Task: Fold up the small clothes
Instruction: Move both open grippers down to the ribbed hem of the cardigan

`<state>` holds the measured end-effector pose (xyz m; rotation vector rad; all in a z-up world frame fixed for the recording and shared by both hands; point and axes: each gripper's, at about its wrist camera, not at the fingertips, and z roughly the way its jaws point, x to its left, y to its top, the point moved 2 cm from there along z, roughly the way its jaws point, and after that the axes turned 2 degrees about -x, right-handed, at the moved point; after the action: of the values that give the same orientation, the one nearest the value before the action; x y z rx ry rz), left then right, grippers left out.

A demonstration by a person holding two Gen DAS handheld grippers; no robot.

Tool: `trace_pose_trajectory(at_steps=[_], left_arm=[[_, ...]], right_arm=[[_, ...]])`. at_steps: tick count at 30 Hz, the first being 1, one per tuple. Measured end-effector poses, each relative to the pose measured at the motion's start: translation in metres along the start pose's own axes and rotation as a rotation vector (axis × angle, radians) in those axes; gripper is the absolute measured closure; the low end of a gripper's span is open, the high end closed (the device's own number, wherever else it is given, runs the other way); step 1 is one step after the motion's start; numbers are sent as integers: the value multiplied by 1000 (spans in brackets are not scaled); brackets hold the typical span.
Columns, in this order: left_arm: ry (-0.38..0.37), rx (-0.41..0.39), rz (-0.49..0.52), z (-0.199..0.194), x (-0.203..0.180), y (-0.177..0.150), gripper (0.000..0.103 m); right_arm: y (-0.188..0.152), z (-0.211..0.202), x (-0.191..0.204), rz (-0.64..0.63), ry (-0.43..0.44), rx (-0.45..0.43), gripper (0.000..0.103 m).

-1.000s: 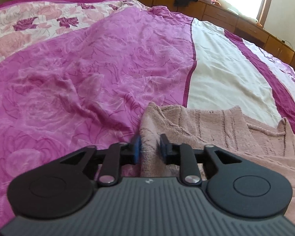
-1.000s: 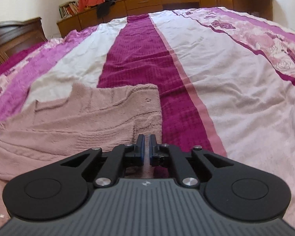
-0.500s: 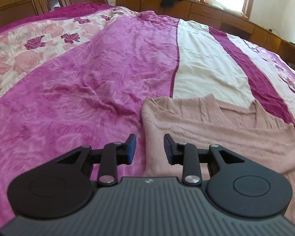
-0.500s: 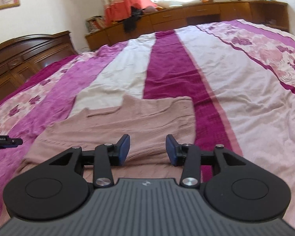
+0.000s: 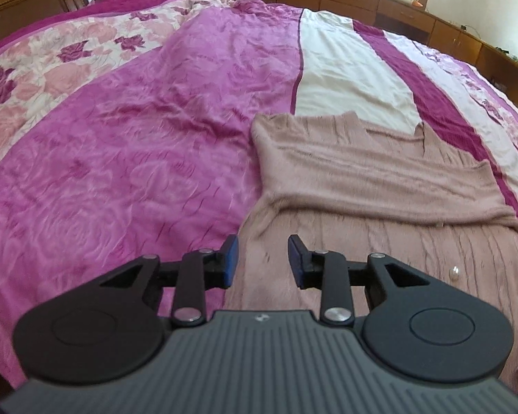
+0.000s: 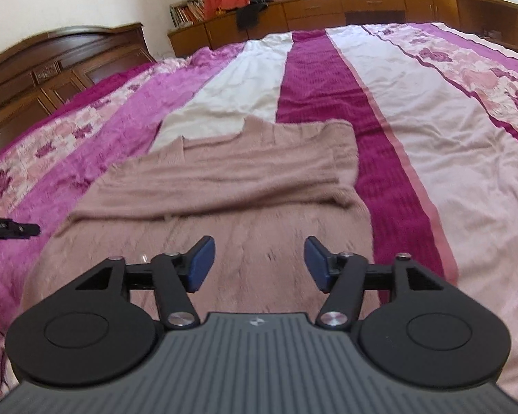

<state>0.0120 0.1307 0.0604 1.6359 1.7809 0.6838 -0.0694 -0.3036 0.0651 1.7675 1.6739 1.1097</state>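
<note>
On the bed (image 5: 138, 158) lies the sweater (image 5: 380, 186), its top part folded down over the body — one fold looks done. Left tongs (image 5: 261, 258) hang wide and empty over the near left edge; right tongs (image 6: 259, 264) hang wide and empty above the lower body. Next, I judge, pinch both near corners evenly and carry them up level — square to the fold.
</note>
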Motion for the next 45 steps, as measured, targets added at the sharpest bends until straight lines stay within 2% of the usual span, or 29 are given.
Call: trace_pose_trajectory(at_steps=[3,13,19,22,29,32,38,41,45], left_arm=[[0,18,-18,-5,6,-9,57],[-16,91,6,-18,11,-39,56],[-5,136,15,-21,15,-59,51],[1,155,20,-21,17,-66,49],[40,201,40,-19,20,-82,49],[8,231,16,-16,22,-86,49],[-118,300,-65,-1,19,-93,49],[-170,320,-68,7,15,-95,37],[-192,328,-31,14,7,-95,36]], right_arm=[[-8,-6,-6,-15,-36,10,28],[-37,-33,-29,30,-129,55,23],[-49,-44,-38,44,-153,82,21],[-55,-43,-41,64,-146,119,20],[-70,-35,-36,104,-72,195,20],[-72,-28,-32,81,-48,236,20],[-76,-11,-35,82,-8,307,19],[-76,-3,-34,59,5,335,16],[-77,7,-32,30,15,367,13]])
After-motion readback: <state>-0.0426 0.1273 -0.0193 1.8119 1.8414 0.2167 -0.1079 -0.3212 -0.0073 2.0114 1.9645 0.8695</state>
